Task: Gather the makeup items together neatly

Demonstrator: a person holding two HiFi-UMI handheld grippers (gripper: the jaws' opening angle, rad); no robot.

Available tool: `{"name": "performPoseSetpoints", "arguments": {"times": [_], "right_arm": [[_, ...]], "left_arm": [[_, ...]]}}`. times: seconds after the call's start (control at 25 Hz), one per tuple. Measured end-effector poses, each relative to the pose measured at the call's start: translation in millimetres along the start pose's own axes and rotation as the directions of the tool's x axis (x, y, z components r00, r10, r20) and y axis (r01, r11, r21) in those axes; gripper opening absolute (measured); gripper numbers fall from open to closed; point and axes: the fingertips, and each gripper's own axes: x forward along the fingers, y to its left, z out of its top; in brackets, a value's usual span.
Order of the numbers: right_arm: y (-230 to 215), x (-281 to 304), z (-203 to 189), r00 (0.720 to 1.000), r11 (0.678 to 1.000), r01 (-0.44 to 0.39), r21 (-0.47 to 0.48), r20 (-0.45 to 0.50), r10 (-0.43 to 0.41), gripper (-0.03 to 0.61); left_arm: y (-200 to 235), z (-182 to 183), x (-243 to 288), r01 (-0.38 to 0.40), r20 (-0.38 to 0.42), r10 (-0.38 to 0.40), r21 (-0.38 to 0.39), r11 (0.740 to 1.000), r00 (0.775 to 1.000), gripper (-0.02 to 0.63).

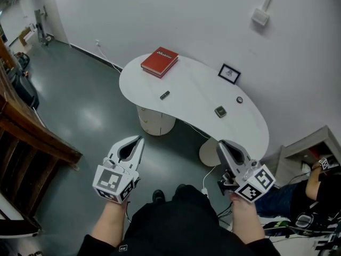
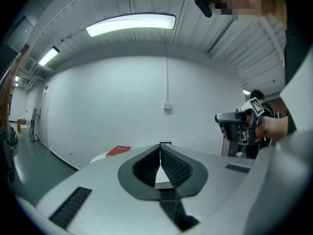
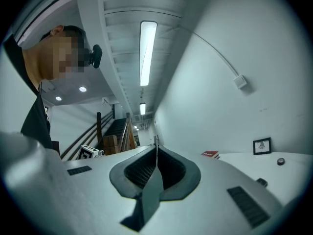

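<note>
Left gripper (image 1: 140, 139) and right gripper (image 1: 220, 143) both closed, empty; bench (image 1: 192, 97) well ahead, tube (image 1: 164, 95) nearer left, compact (image 1: 220, 111) nearer right.

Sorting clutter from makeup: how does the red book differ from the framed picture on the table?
The red book lies flat; the framed picture stands upright. The book is larger and red; the picture smaller, black-framed. Both sit on the white table, near the wall.
</note>
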Motion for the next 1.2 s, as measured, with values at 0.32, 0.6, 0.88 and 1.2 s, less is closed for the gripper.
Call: {"name": "performPoseSetpoints", "arguments": {"times": [0.32,0.6,0.88,1.2], "right_arm": [[-62,36,-7,1.0,1.0,-0.007,-0.013,-0.022,0.007,0.037],[-158,77,13,1.0,1.0,-0.027,0.009,-0.004,0.027,0.037],[-235,111,30,0.998,0.998,-0.055,0.041,0.002,0.055,0.037],[-282,130,27,0.998,0.996,-0.048,0.072,-0.031,0.051,0.037]], "left_arm": [[16,-9,69,0.011,-0.052,-0.01,0.004,1.0,0.999,0.014],[47,-3,166,-0.022,-0.082,0.024,0.015,1.0,0.996,0.014],[63,3,249,-0.037,-0.121,0.041,0.038,0.999,0.992,0.014],[94,-15,298,-0.056,-0.158,0.059,0.02,0.998,0.986,0.015]]}}
